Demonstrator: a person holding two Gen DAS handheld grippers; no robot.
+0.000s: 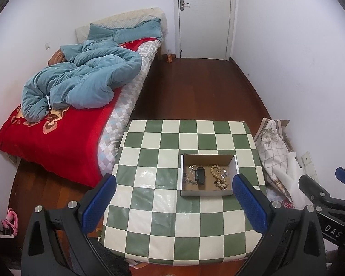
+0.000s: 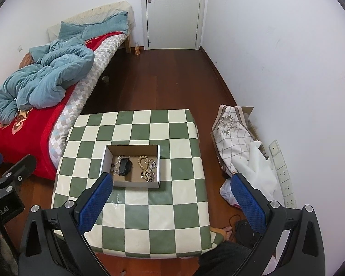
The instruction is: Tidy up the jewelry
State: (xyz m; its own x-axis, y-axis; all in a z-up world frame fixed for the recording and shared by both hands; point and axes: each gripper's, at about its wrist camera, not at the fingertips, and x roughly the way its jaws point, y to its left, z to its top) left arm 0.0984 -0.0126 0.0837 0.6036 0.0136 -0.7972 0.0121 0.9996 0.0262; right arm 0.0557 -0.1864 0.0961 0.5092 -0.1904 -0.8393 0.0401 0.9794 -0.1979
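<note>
A shallow cardboard box (image 1: 236, 164) (image 2: 104, 158) sits on the green-and-cream checked table (image 1: 168, 218) (image 2: 149, 218). Inside lie a black watch (image 1: 200, 176) (image 2: 124, 167), a string of wooden beads (image 1: 217, 174) (image 2: 145, 164), and tangled silver chains (image 1: 190, 174) (image 2: 152, 166). My left gripper (image 1: 174, 197) hangs open above the table's near half, with the box just beyond and inside its right finger. My right gripper (image 2: 172, 195) is open too, high over the table, its left finger near the box's front left corner. Neither holds anything.
A bed (image 1: 57, 138) with a red blanket and a blue duvet (image 1: 80, 80) stands left of the table. A pile of patterned fabric (image 2: 237, 142) lies by the right wall. A person's bare foot (image 2: 226, 231) shows beside the table. Wooden floor stretches to a white door (image 2: 172, 11).
</note>
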